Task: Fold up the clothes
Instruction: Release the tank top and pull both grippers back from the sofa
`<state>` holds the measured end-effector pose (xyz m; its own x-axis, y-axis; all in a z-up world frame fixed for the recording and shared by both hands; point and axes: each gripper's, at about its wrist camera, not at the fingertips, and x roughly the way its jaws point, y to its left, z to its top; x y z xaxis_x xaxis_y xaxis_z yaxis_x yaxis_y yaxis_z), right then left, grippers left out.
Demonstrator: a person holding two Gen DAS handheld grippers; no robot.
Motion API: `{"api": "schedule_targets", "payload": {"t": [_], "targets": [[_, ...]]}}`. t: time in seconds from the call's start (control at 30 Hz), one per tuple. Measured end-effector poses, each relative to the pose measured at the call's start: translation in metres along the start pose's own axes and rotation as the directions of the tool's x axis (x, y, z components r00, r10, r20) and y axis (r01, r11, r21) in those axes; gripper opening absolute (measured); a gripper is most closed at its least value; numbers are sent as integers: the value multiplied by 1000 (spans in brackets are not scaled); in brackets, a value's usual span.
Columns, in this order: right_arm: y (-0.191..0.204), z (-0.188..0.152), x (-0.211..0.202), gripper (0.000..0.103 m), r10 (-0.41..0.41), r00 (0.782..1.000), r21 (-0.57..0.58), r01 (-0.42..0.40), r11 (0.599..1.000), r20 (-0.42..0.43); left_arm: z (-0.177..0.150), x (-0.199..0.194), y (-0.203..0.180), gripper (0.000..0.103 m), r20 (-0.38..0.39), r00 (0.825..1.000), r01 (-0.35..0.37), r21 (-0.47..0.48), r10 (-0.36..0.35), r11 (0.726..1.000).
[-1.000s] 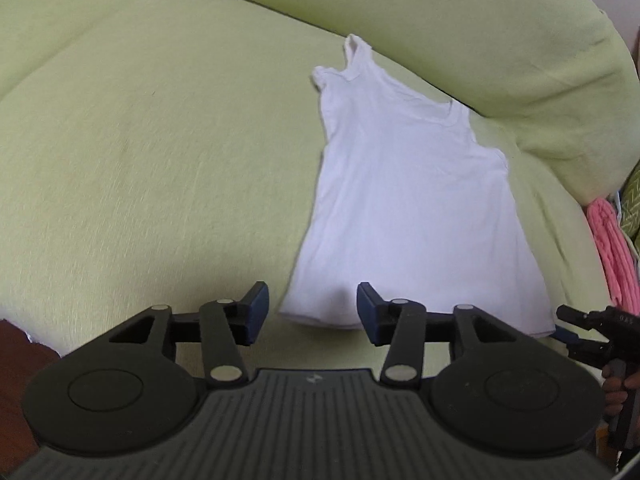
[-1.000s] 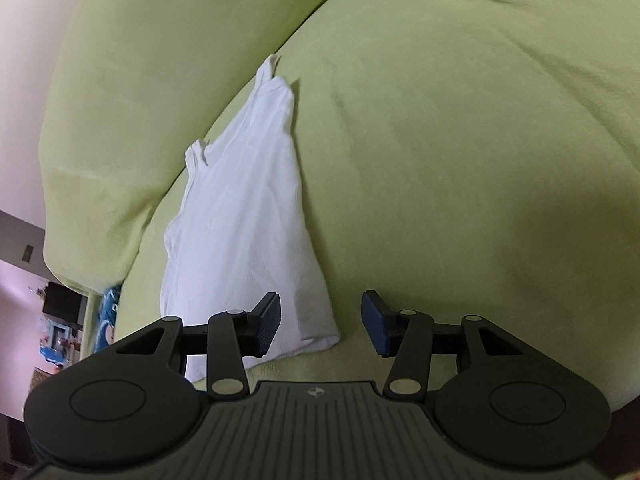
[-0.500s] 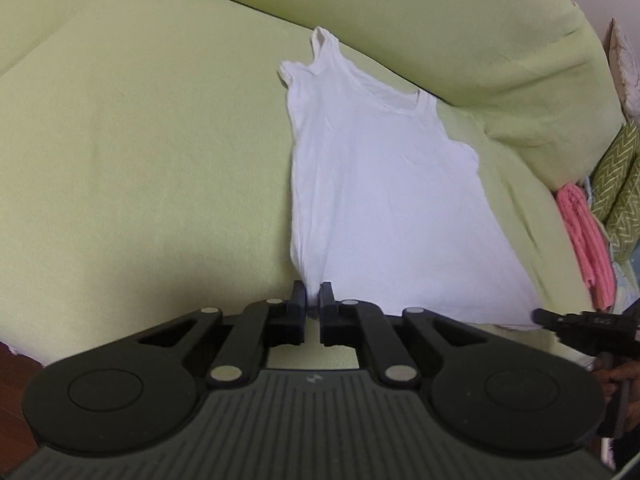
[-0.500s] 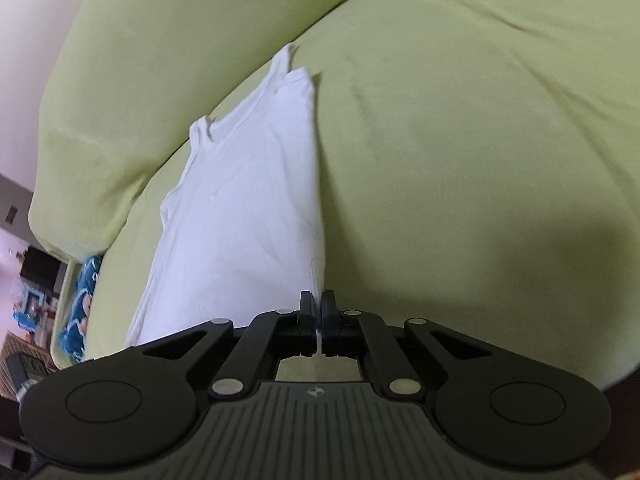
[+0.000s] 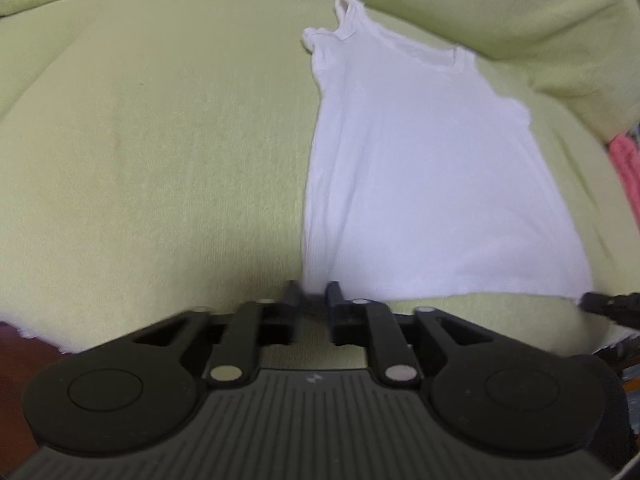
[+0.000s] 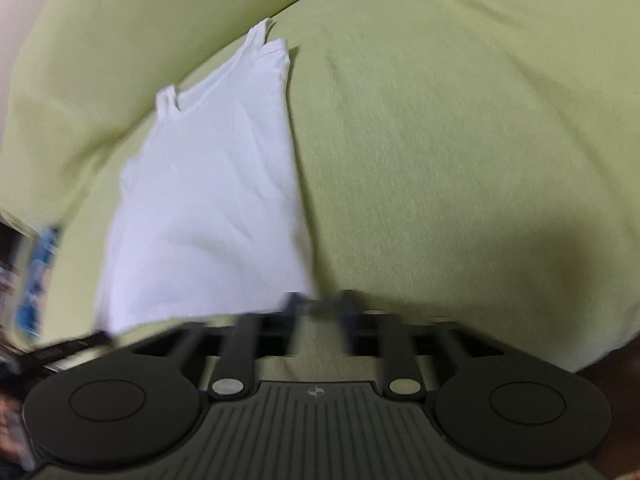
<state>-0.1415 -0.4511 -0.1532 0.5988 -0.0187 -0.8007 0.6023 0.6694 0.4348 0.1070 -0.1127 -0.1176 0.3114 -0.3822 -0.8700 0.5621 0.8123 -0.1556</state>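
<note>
right tool [image 6: 318, 300] blurred, pink cloth [image 5: 626, 168] cut off

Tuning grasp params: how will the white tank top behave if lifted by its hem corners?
The white tank top looks thin and lies flat, so it will likely drape limply. Probably very light. The green cover looks textured, so dragging may bunch it.

A home — green-covered sofa [image 5: 160, 140], cushions [image 5: 520, 8], cluttered room edge.

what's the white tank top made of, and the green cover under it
White tank top: looks like thin, matte cotton knit; it lies limp with soft creases and faint lengthwise ribbing, though blur leaves the weave uncertain.
Green cover: seems a thicker, matte woven or knitted cloth, perhaps cotton; a fine grainy texture shows, without sheen, draped over rounded cushions.
</note>
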Motion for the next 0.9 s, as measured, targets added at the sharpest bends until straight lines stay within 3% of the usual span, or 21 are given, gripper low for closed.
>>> {"api": "schedule_targets", "payload": {"t": [0.07, 0.13, 0.17, 0.27, 0.43, 0.63, 0.9], "targets": [[17, -3, -13, 70, -163, 986, -90, 165, 982, 32, -3, -10, -10, 22, -28, 995, -97, 25, 98, 995], [30, -9, -26, 69, -290, 953, -179, 302, 936, 92, -8, -21, -22, 22, -50, 988, -146, 36, 148, 989], [35, -11, -32, 69, -309, 945, -192, 326, 926, 110, -10, -27, -30, 23, -49, 988, -148, 42, 150, 988], [52, -16, -55, 69, -233, 962, -178, 256, 950, 140, -15, -46, -55, 28, -36, 988, -148, 61, 150, 987], [88, -31, -90, 74, -135, 970, -248, 184, 951, 203, -19, -88, -99, 35, 99, 986, -149, 124, 138, 981], [112, -56, -124, 79, -102, 962, -301, 179, 937, 254, -35, -129, -127, 43, 182, 974, -163, 158, 133, 974], [119, -93, -160, 82, -89, 952, -327, 188, 926, 294, -68, -149, -140, 45, 194, 972, -165, 164, 132, 972]]}}
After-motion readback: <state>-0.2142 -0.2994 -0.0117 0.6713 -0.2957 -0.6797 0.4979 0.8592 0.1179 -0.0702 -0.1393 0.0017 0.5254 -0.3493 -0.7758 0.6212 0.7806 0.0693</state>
